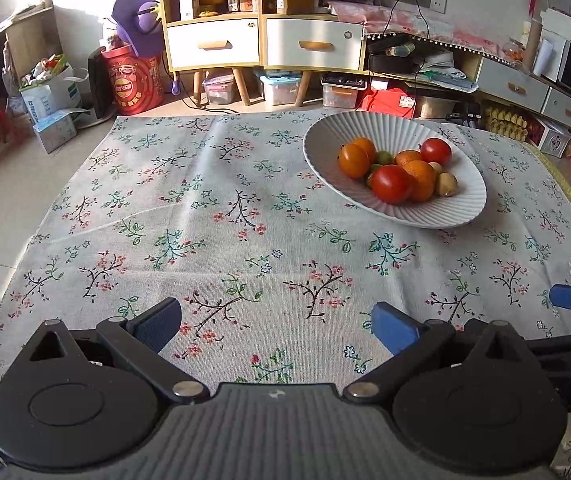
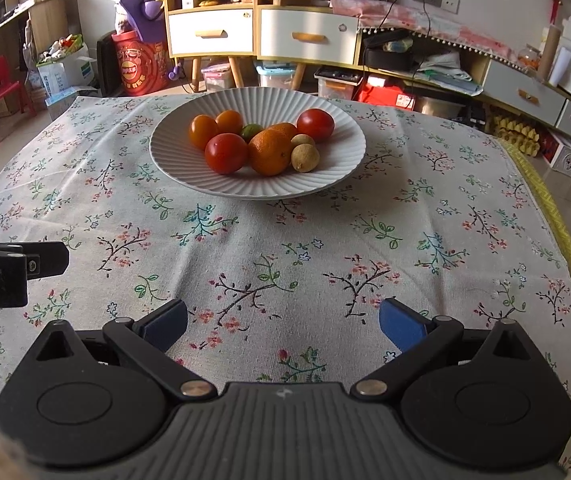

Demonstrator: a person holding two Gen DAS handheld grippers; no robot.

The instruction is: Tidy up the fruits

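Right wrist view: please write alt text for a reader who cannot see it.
A white ribbed ceramic bowl holding red tomatoes, oranges and small brown fruits sits on a floral tablecloth. The right tongs are open and empty in front.

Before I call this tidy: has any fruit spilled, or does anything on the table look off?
Nothing stands out. All the fruit sits inside the white ribbed plate, none loose on the floral tablecloth, which is only lightly creased. The left tool and right tool are both open and empty.
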